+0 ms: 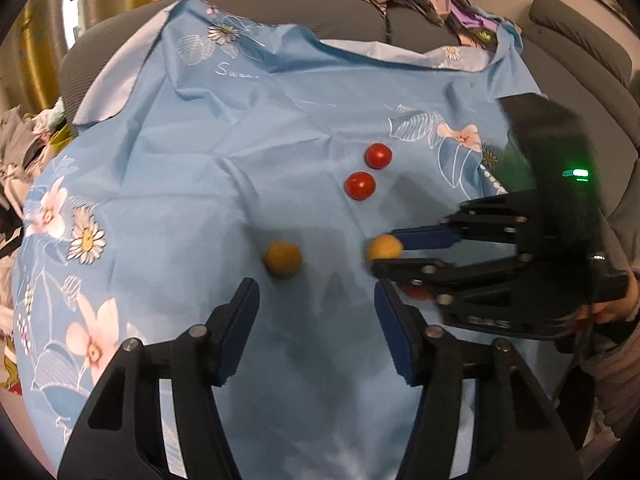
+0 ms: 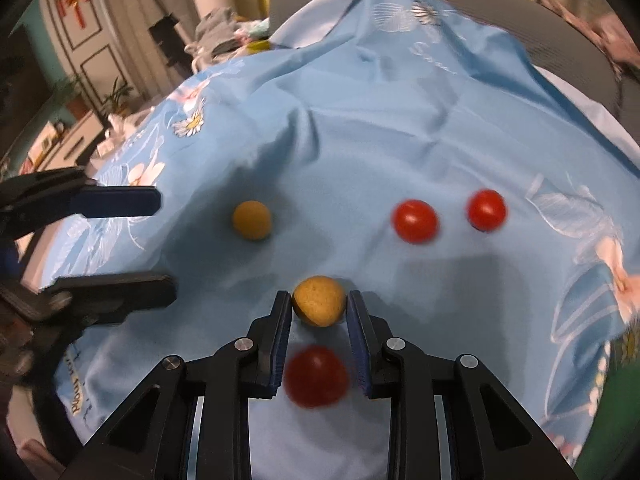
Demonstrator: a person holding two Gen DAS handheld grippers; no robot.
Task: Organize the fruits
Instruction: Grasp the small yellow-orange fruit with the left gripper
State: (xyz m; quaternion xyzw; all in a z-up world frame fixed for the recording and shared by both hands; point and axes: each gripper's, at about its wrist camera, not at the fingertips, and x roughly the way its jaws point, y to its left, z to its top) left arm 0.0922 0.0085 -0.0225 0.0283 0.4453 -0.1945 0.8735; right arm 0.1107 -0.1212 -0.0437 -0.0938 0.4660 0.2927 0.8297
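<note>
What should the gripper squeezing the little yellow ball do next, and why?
Probably lift it a little. The right gripper is shut on the round yellow fruit, which looks still low over the blue flowered cloth. A round red fruit lies just behind it, so rising straight should avoid nudging that one.

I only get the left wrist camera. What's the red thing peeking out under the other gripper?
Observer: A third red fruit, blurry, between the right fingers, nearer their base than the yellow fruit.
Operator: Is the yellow one pinched on both sides?
Observer: Yes, a pad presses each side of it.
Operator: What's way off behind my gripper?
Observer: A plant beside a panelled door.
</note>
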